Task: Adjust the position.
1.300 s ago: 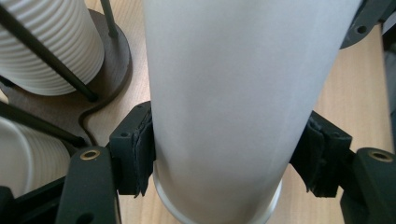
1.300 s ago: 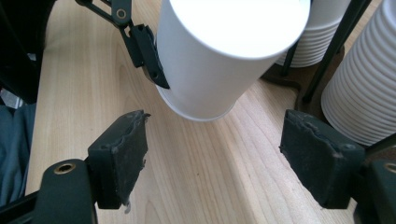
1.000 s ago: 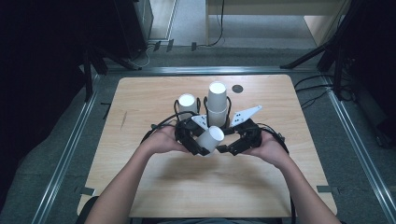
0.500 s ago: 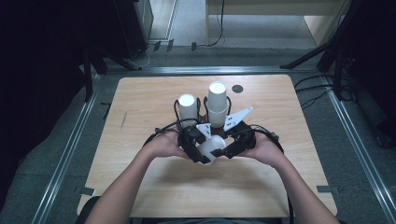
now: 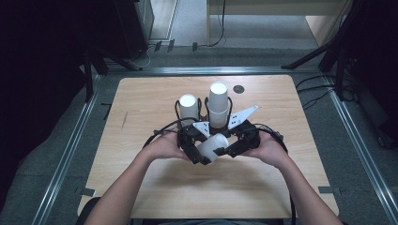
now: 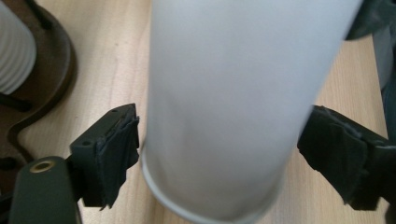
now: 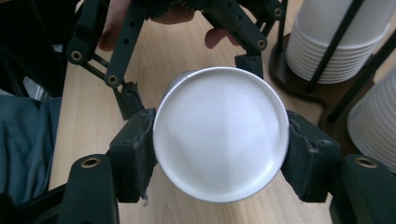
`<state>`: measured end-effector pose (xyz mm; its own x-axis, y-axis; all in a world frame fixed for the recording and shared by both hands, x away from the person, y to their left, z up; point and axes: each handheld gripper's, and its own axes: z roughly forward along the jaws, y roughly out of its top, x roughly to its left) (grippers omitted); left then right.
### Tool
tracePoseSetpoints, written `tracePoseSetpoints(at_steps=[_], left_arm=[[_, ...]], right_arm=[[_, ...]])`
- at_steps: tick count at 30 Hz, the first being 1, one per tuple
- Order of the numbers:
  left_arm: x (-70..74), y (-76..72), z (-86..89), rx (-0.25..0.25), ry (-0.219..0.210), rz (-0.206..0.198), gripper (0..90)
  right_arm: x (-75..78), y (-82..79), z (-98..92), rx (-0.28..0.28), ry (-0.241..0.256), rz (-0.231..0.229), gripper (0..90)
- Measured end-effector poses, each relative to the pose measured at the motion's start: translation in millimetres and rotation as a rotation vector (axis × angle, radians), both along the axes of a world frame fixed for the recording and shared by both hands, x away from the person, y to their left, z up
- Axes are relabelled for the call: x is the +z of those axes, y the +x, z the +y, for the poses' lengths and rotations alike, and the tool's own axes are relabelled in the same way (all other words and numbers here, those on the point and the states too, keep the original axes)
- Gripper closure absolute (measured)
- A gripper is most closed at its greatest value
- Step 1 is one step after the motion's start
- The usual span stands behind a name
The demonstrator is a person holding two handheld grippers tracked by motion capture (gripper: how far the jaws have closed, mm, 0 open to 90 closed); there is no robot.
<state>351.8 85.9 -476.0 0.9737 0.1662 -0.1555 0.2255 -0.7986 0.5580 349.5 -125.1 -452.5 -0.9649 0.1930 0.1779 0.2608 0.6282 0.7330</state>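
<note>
A single white paper cup [image 5: 212, 146] hangs just above the wooden table [image 5: 141, 108], between both hands. In the right gripper view its flat round base [image 7: 219, 135] faces the camera. My right gripper [image 7: 219, 156] is shut on it, a pad pressed to each side. My left gripper [image 6: 219, 154] straddles the cup's wall [image 6: 233, 93] from the other end. Its jaws are spread, with a thin gap at the right pad [image 6: 336, 158]. The left gripper [image 7: 187, 79] also appears from behind the cup in the right gripper view. In the high view the left gripper [image 5: 197, 152] and right gripper [image 5: 227, 150] meet at the cup.
Just beyond the grippers, a dark wire holder [image 7: 289, 79] carries two upright stacks of white cups, a shorter one [image 5: 188, 107] and a taller one [image 5: 218, 101]. A small black disc [image 5: 239, 88] lies near the table's far edge. Bare wood lies to the left, right and front.
Both hands have drawn the cup back from the stacks toward the person and a little lower. The cup now lies more on its side between the two grippers.
</note>
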Motion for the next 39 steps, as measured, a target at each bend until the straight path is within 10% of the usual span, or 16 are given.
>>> tracePoseSetpoints(at_steps=[19,39], left_arm=[[2.8,4.4,12.7,0.101,-0.178,0.002,8.3],[-2.8,3.7,15.1,0.098,-0.224,-0.009,14.5]], right_arm=[[-0.4,2.7,-10.0,-0.032,0.066,0.011,34.2],[12.3,3.3,-18.0,-0.061,0.136,0.002,34.2]])
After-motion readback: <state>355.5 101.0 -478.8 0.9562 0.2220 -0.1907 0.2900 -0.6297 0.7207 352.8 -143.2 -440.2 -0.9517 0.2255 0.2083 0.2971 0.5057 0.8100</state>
